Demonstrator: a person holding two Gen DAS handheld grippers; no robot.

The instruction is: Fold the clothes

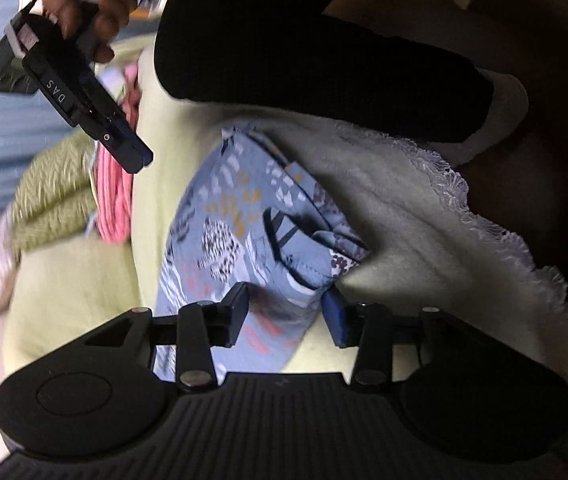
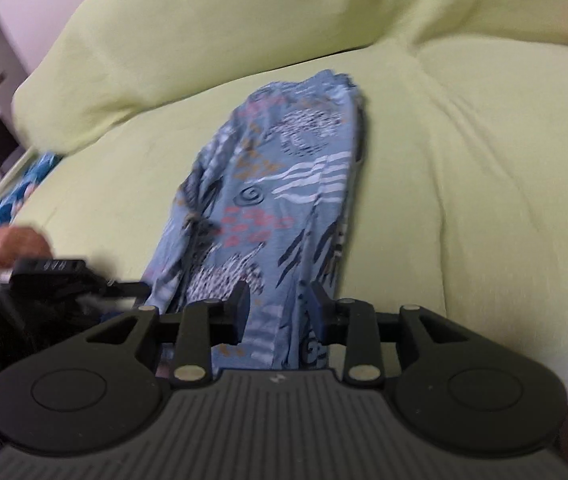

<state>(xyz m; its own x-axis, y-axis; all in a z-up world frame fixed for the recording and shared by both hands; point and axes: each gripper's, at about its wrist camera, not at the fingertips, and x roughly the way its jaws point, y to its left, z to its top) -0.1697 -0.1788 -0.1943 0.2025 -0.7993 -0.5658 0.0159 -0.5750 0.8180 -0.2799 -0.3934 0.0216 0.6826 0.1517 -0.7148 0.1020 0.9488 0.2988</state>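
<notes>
Now both claws, left claw [image 1: 285, 312] and right claw [image 2: 280, 312], gape over the patterned garment [image 2: 276, 200].

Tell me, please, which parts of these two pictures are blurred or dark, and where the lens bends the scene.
Left wrist view: the green and pink clothes at the left are smeared by motion, the black sleeve is featureless dark, and the patterned blue garment is fairly sharp. Right wrist view: soft overall, the hand at the left edge is most blurred, and the yellow-green cover bulges from fisheye bending.
</notes>
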